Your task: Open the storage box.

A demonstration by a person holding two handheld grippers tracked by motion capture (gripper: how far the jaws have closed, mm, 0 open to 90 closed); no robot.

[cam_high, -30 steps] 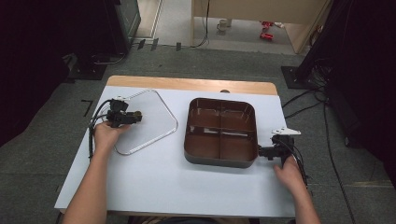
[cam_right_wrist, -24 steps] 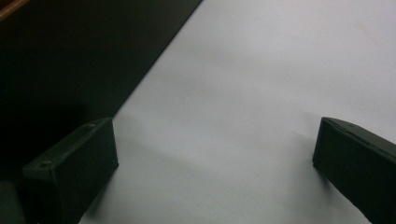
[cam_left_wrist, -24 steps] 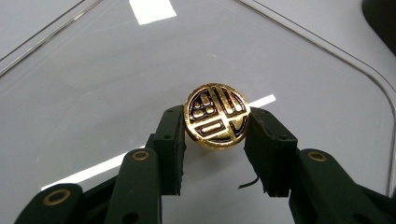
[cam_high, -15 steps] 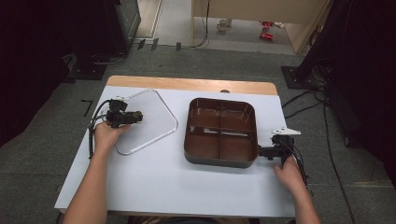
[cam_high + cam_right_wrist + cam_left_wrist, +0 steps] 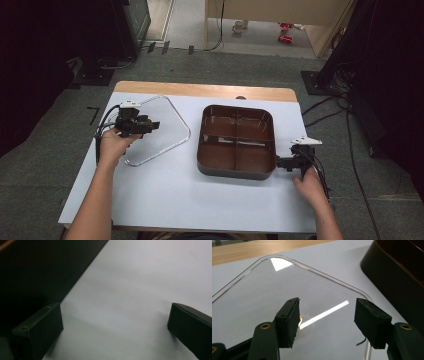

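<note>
High view: the clear lid [image 5: 159, 131] is lying flat on the white table [image 5: 165, 195], well to the left of the brown four-compartment tray [image 5: 236, 140] — set aside, it seems, so the tray is standing open. The left gripper [image 5: 152, 125] is hovering over the lid's left part, the hand [image 5: 114, 146] behind it; its jaws have just been opening, and nothing is between them. The right gripper [image 5: 278, 162] is sitting just beside the tray's right near corner, probably placed there to steady the tray.

Left gripper view: the jaws are standing roughly half apart above the lid [image 5: 262, 290], pads clear of it, gripping nothing — judged a release, with the lid resting on the table on its own. The tray's dark wall [image 5: 397, 277] is showing at the upper right.

Right gripper view: the jaws are spread wide over bare table [image 5: 140, 290], holding nothing. The tray wall [image 5: 40, 270] is running along the left; whether the left jaw is touching it I cannot tell.
</note>
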